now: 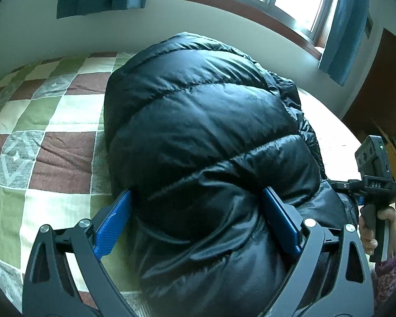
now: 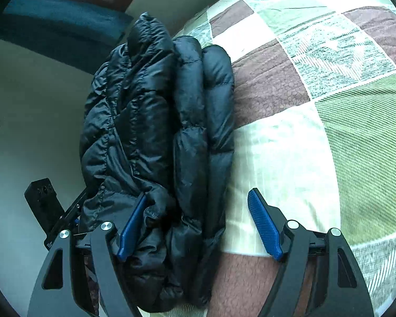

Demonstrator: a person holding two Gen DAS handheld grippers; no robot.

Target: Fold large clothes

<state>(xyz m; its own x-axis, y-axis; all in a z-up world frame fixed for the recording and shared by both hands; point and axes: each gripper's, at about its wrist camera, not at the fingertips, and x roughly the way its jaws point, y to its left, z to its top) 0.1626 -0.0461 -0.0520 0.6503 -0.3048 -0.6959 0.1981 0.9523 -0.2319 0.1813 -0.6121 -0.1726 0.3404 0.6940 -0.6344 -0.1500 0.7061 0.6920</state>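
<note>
I hold the black quilted puffer jacket (image 1: 206,132), already folded into a thick bundle on the patchwork-quilted bed (image 1: 52,137), pinched in my left gripper (image 1: 198,222), my right gripper (image 2: 198,224) spread beside it, only tidying left.

The big black puffy jacket (image 1: 198,137) is shiny and soft, with fat stitched rows going across it. It is folded up into a thick bundle and lies on the bed with the checked quilt (image 1: 52,121). Seen from the right side, the jacket (image 2: 155,121) shows several puffy layers stacked next to each other, with the crinkly, bunched edge on one side and the smooth rolls next to the quilt (image 2: 330,105).
</note>
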